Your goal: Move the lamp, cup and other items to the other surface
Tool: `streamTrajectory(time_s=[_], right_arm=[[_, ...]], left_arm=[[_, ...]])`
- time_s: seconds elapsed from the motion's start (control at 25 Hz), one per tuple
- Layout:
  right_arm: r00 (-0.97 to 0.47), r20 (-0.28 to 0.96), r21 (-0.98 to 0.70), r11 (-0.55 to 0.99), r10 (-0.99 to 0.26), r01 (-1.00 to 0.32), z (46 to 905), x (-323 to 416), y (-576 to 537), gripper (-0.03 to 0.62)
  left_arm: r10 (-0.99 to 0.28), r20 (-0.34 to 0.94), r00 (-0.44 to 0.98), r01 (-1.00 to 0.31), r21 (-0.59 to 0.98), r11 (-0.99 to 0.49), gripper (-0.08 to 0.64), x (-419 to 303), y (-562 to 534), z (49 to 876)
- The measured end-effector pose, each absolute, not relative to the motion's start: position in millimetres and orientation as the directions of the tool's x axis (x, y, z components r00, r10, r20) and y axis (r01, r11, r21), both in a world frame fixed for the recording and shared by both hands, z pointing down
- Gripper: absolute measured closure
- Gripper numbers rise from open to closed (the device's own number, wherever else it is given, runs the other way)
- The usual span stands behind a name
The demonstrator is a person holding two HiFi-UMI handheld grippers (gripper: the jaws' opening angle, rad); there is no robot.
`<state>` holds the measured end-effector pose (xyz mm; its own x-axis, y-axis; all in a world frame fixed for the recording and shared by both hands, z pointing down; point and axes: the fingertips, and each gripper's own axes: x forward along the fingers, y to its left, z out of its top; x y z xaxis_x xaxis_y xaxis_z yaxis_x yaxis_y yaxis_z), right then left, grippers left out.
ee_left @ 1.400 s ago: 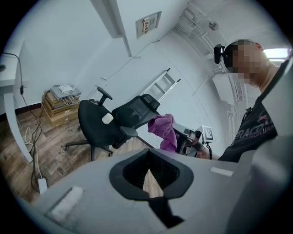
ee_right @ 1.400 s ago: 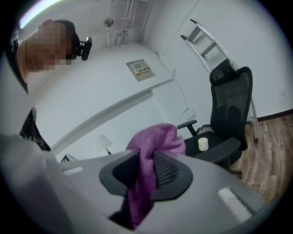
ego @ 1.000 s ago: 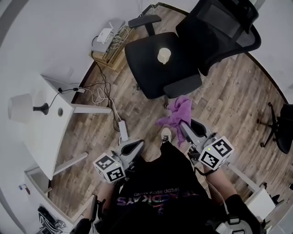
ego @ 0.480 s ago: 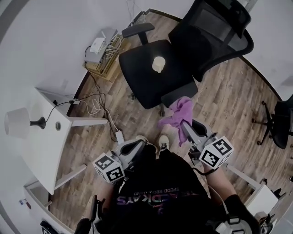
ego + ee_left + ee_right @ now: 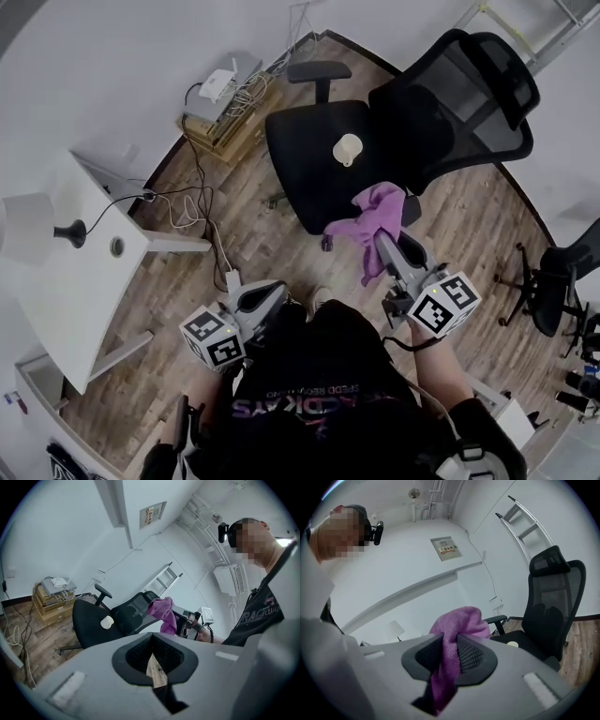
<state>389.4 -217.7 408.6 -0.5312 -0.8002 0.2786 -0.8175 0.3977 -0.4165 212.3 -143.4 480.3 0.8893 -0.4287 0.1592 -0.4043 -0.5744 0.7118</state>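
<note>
Right claw [image 5: 382, 242] clenched on one purple cloth [image 5: 375, 211]. The cloth is pinched between the pads; one bunch pokes out past the tips and a tail hangs down below. Left claw [image 5: 151, 654] closed, tips meeting, nothing in it, only a sliver of wood floor [image 5: 272, 225] seen through the gap behind the tips. It is held low, just beside the person's body.

Counts: 2 claws, 1 cloth, 1 cup [image 5: 348, 148], 1 lamp [image 5: 28, 228], 1 white table [image 5: 66, 291], 2 black office chairs, 1 wooden crate [image 5: 225, 117] with a white box on top against the wall.

The cup sits upright on the seat of the near chair [image 5: 309, 164], close to the backrest and well in from the seat edges. The cloth is in the air at the seat's front corner, apart from the cup. The lamp stands on the table near the table's far left edge, its cord running off the table to the floor. The second chair [image 5: 553, 286] is at the right edge, well apart.

There is open floor between the table and the near chair; loose cables lie on it beside the table leg and toward the crate.
</note>
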Motion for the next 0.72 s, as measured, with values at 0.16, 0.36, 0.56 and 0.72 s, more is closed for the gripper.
streamTrajectory(time_s=[0.16,0.36,0.56,0.72], right_arm=[[-0.558,0.306,-0.401,0.427,-0.771,-0.810,413.1,369.0,-236.4,0.518],[-0.584,0.361,-0.420,0.432,-0.727,-0.798,445.5,356.9,-273.6,0.518],[-0.589,0.441,-0.485,0.372,-0.677,-0.791,499.3,369.9,-330.9,0.518],[-0.566,0.536,-0.487,0.319,-0.626,-0.813,559.4,375.0,-390.2,0.518]], left_arm=[[-0.503,0.162,0.849,-0.448,0.727,-0.521,0.560,181.5,-143.3,480.2],[-0.584,0.185,0.791,-0.505,0.735,-0.452,0.560,153.4,-142.0,484.6],[-0.675,0.199,0.710,-0.575,0.717,-0.393,0.560,138.5,-150.9,479.9],[-0.772,0.220,0.597,-0.647,0.701,-0.301,0.560,111.3,-165.5,474.5]])
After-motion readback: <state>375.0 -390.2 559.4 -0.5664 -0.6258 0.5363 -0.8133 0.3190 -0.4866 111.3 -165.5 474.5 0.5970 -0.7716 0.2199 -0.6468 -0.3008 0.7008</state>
